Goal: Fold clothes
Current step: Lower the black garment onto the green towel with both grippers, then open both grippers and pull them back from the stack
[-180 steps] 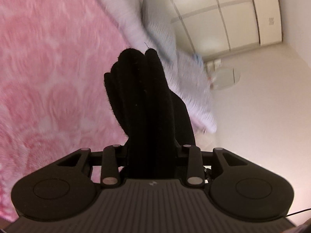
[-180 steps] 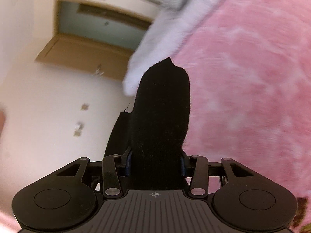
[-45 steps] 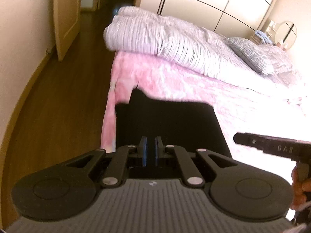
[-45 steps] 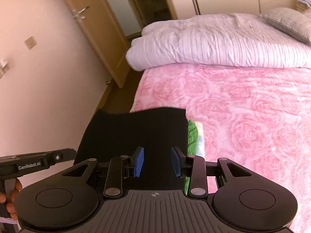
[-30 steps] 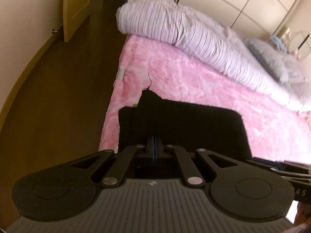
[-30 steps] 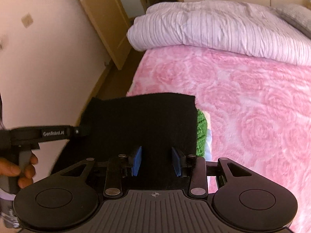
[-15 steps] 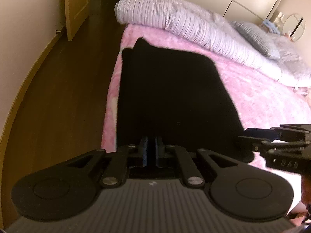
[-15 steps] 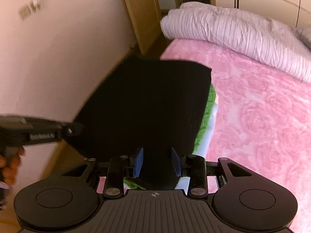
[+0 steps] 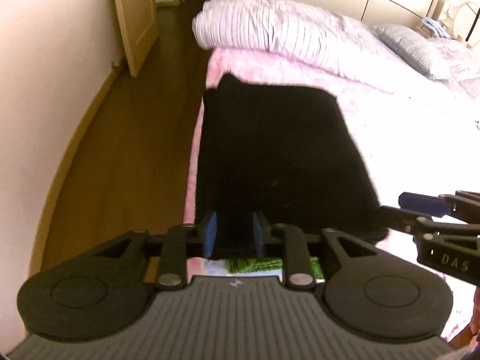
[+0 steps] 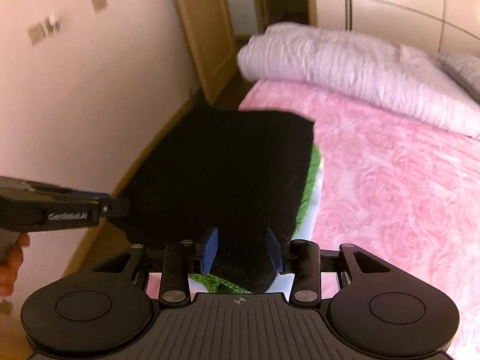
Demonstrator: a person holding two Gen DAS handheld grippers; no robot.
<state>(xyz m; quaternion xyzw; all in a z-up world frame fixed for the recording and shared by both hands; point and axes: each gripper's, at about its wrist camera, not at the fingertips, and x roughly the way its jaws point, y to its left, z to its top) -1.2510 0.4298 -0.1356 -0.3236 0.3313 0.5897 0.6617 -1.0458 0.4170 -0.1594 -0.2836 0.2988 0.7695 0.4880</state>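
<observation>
A folded black garment (image 9: 276,150) lies flat at the left edge of the bed, on top of a green garment (image 9: 255,265) whose edge shows beneath it. My left gripper (image 9: 234,234) is at the garment's near left edge. Its jaws are opening, with black cloth loose between the blue pads. My right gripper (image 10: 241,249) is at the near right corner of the black garment (image 10: 225,168), jaws opening too, with cloth between them. The green garment (image 10: 309,186) shows along the right side. Each view catches the other gripper: right gripper (image 9: 420,207), left gripper (image 10: 99,201).
A pink rose-pattern blanket (image 10: 390,180) covers the bed. A rolled striped duvet (image 9: 285,33) lies across its far end, with pillows beyond. Wooden floor (image 9: 120,150) runs left of the bed beside a wall and an open door (image 9: 135,15). A hand (image 10: 12,258) holds the left gripper.
The black garment, earlier carried between both grippers, now lies flat on the green one. The left jaws went from shut to apart. The right jaws widened a little. Both grippers drew back.
</observation>
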